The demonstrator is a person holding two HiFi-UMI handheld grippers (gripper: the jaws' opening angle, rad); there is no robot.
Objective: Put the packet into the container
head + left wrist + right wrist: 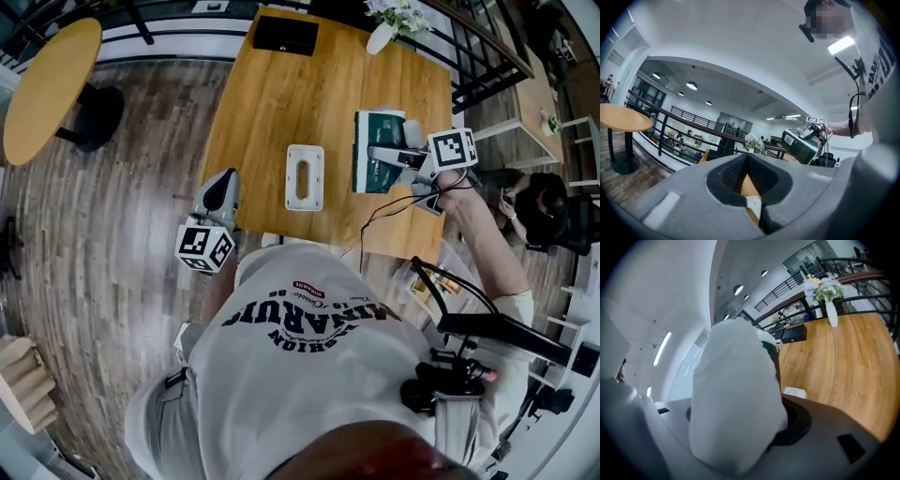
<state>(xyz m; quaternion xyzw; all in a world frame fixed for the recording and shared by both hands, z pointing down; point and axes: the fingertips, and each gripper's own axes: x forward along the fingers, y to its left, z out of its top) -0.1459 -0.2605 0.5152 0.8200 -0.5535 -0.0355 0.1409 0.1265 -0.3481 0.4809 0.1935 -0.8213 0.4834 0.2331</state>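
Right gripper [384,155] is pinching the packet [373,178] up over the table [272,103], right of the container [293,155], and the left gripper [220,192] is closed on nothing, so I reckon a squishy packet could snag the rim and shove that unheld container.

Wooden table [272,103] on plank floor [122,234]. Far edge: black box [285,35]; white vase [380,38] of flowers [401,13]. Left: round table [52,84], well apart. Right: black railing [478,58].
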